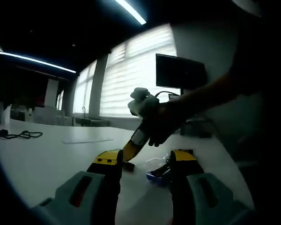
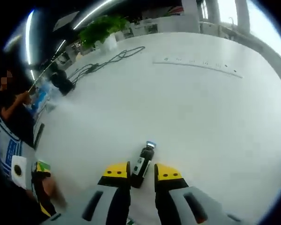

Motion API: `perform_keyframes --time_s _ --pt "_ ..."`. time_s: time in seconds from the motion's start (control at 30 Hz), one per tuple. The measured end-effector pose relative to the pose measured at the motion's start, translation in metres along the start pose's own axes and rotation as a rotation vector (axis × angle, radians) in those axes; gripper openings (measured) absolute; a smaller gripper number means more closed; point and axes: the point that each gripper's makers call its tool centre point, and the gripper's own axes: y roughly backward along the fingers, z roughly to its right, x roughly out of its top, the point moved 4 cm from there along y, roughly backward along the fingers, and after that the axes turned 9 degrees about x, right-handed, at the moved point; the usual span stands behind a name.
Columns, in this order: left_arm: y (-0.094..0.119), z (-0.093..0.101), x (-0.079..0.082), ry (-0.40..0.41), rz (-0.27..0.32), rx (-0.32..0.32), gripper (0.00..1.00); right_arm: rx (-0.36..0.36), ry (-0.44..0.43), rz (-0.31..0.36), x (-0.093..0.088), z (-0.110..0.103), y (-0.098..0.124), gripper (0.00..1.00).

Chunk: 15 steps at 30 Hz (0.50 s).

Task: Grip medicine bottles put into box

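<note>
White table (image 1: pixel 47 154), blinds and a monitor (image 1: pixel 180 71) behind. In the left gripper view we see our left gripper (image 1: pixel 145 164) with jaws apart, nothing between them. Ahead, a hand (image 1: pixel 164 124) holds the right gripper (image 1: pixel 129 157) tip-down on the table; a clear box (image 1: pixel 159 171) with blue edge lies just beside it.

Right gripper view: our right gripper (image 2: pixel 143 174) has its jaws standing either side of a dark bottle (image 2: pixel 143 164) lying on the table, long axis pointing away along the jaws. Whether they are clamped yet, we cannot tell. We judge the right closer to the bottle. Cables (image 2: pixel 107 61) and plant (image 2: pixel 100 28) far off.
</note>
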Motion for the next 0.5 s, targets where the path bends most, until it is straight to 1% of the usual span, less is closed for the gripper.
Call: perform_keyframes --time_s 0.07,0.1,0.13,0.17,0.2,0.23,0.33,0.47,0.5 --pt "0.0006 -0.0011 0.0007 0.006 0.004 0.003 0.33 -0.016 0.012 -0.01 -0.0008 0.0004 -0.0012 0.15" --pt "0.0009 -0.0014 0.0012 0.01 0.007 0.002 0.33 -0.031 0.032 -0.013 -0.0009 0.0016 -0.002 0.14" --pt "0.0011 -0.0014 0.0013 0.011 0.008 0.002 0.33 -0.035 0.027 -0.013 -0.0015 0.0018 -0.0022 0.13" --pt "0.0011 -0.0009 0.0013 0.011 0.007 0.001 0.33 -0.041 -0.002 -0.019 -0.0031 0.0028 -0.0028 0.09" --pt "0.0012 -0.0004 0.0012 0.01 0.006 0.0 0.33 -0.053 -0.058 -0.027 -0.0067 0.0033 -0.0019 0.08" --pt "0.0013 -0.0001 0.0012 0.008 0.006 -0.001 0.33 -0.046 -0.028 -0.013 -0.0035 0.0057 -0.0032 0.08" --pt "0.0018 0.0004 0.0011 0.012 0.006 -0.006 0.33 -0.048 -0.035 -0.008 -0.006 0.005 -0.003 0.07" --pt "0.0021 0.0009 0.0004 0.02 0.002 -0.014 0.33 -0.064 -0.003 -0.006 -0.0061 0.0045 -0.0043 0.07" --pt "0.0022 0.0014 0.0001 0.021 0.0 -0.018 0.33 -0.072 0.02 -0.009 -0.0058 0.0047 -0.0047 0.07"
